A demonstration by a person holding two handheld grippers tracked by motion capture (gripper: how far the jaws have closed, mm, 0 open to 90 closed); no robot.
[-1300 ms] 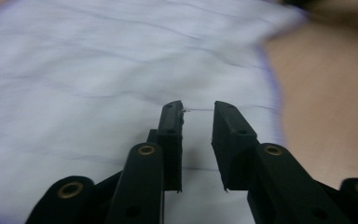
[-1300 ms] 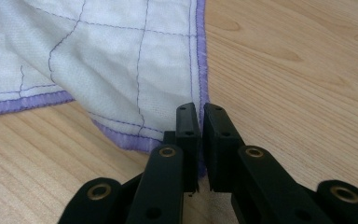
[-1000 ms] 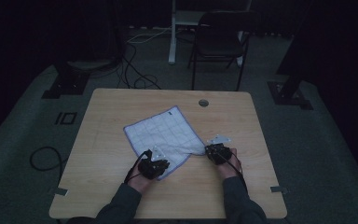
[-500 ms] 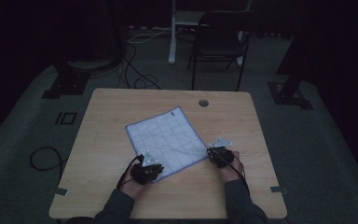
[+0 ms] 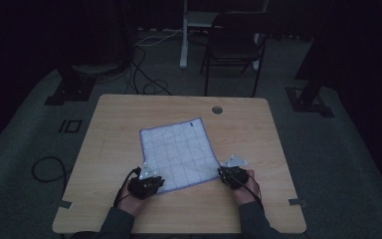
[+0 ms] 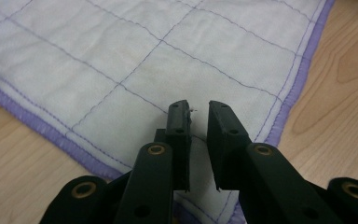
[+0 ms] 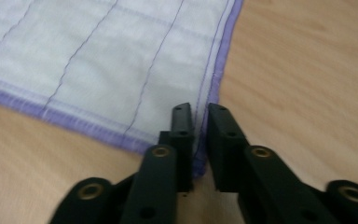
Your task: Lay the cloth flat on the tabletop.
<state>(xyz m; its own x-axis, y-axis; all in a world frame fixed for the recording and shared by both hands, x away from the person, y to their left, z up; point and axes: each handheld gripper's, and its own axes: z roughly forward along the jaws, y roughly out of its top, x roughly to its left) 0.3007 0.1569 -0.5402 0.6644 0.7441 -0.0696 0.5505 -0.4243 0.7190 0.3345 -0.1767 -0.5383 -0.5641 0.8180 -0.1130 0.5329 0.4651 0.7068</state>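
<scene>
Left gripper (image 6: 198,109) jaws just eased apart, narrow gap over cloth (image 5: 179,152) near corner, nothing pinched. Right gripper (image 7: 199,112) likewise just opening, straddling the purple hem at the other near corner. Cloth flat mid-table (image 5: 129,114).

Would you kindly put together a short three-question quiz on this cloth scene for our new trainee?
1. True or false: the cloth lies flat and unfolded on the table.
2. What colour is the cloth's border: A red, B purple, C green?
3. Which cloth corners do the left gripper and right gripper sit at, near or far from the person?

Key: 1 true; 2 B; 3 the near corners, one each, jaws slightly parted after just opening.
</scene>
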